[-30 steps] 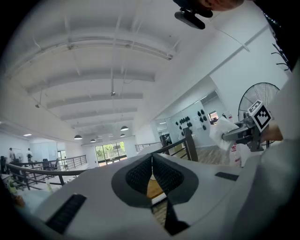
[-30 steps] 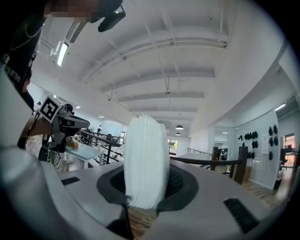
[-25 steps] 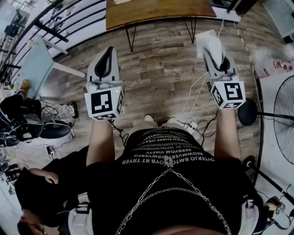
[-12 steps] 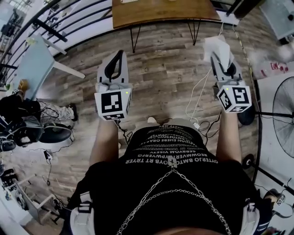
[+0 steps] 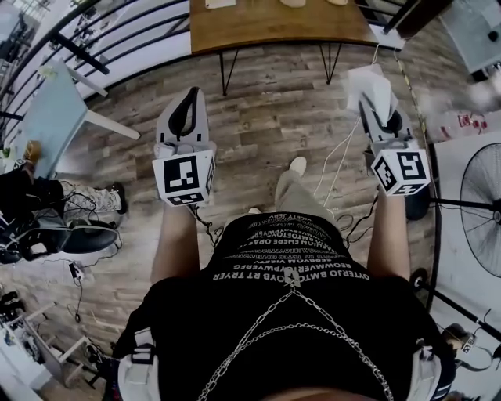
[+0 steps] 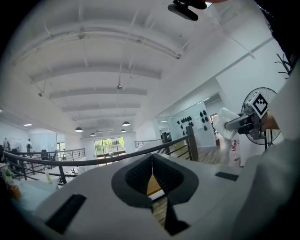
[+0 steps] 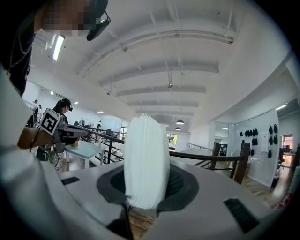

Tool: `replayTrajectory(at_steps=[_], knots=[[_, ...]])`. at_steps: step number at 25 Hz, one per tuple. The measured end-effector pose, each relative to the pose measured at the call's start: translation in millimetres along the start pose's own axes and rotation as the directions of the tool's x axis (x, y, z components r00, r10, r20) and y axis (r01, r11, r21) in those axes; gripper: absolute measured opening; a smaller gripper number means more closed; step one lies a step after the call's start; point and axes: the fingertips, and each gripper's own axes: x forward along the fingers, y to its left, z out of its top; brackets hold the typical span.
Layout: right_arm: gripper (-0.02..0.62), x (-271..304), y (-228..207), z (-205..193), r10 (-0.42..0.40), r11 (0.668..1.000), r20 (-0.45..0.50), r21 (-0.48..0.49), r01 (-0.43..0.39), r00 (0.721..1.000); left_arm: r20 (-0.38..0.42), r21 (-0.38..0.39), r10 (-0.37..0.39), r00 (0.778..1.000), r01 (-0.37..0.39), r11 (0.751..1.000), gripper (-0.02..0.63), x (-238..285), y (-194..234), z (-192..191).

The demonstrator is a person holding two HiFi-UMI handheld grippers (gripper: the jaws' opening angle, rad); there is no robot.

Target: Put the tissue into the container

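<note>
Tissue [image 7: 145,150], one white folded wad, sits pinched between the pads [image 7: 182,183] of the right tongs [image 7: 146,183]. That tongs' own view shows its layered edge standing upright, while the head view shows only a white lump past the tip, above the wood floor [image 5: 266,117]. The left tongs [image 6: 151,166] are closed on nothing, pads meeting, which only their own view shows. There are two tongs, well apart. One wooden desk [image 5: 274,23] lies ahead of both, and one fan [image 5: 481,207] stands right of the right tongs.
</note>
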Motion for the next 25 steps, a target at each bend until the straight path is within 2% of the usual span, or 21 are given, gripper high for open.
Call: replayTrajectory(at_steps=[10,20,25], knots=[[0.126,72.6,-79.4,-9.5,0.013,0.999,0.023,0.053,-0.014,1.000,0.021,0.077,-0.022,1.000,0.021,0.997,0.029,112.1,-29.3,16.1],[0.124,132.6,-158.3,-16.2,0.029,0.997,0.017,0.070,-0.030,0.999,-0.005,0.059,-0.026,1.000,0.026,0.998,0.029,212.6,-44.2,25.3],[0.125,157.8,-201.6,-18.1,0.043,0.996,0.003,0.075,-0.043,0.999,-0.006,0.053,-0.036,0.999,0.037,0.998,0.029,264.9,-66.3,41.2]])
